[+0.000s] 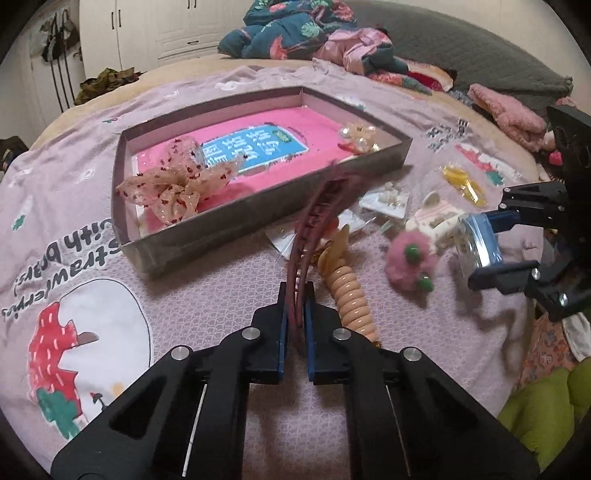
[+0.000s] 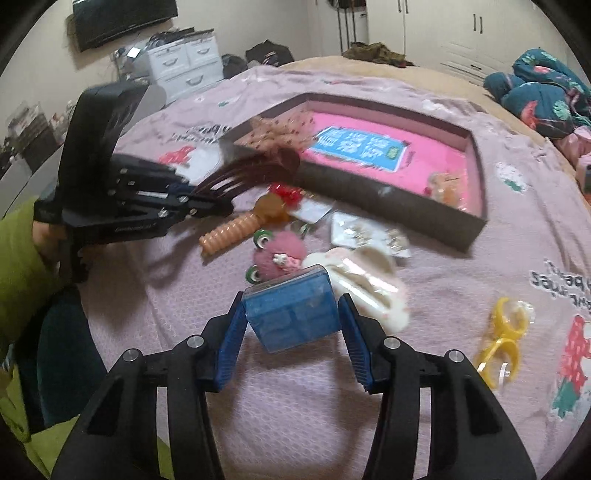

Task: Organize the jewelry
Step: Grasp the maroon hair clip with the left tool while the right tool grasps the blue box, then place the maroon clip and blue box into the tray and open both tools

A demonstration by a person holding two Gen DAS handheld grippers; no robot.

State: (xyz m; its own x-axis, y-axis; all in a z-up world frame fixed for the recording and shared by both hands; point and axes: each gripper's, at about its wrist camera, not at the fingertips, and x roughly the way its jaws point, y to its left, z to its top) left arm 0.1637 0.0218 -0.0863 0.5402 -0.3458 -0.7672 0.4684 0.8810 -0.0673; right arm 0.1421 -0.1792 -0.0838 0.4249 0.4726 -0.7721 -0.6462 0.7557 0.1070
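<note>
My left gripper (image 1: 295, 291) is shut on a dark red hair comb (image 1: 317, 206), which curves up and away from the pink bedspread toward the box. The right wrist view shows the same gripper (image 2: 221, 206) and comb (image 2: 251, 173) at the left. My right gripper (image 2: 291, 306) is shut on a small clear blue case (image 2: 295, 317), a pad against each side. It appears again at the right (image 1: 480, 247), holding the case (image 1: 476, 240) above the spread. The grey-walled box (image 1: 258, 206) with a pink lining holds a spotted sheer bow (image 1: 173, 184) and a pearl clip (image 1: 358, 136).
Loose on the spread in front of the box lie a peach spiral hair tie (image 1: 351, 291), a pink fluffy bobble (image 1: 410, 262), a white claw clip (image 2: 369, 280), earring packets (image 2: 362, 232) and a yellow piece (image 2: 502, 332). Crumpled clothes (image 1: 295, 29) are heaped at the far side.
</note>
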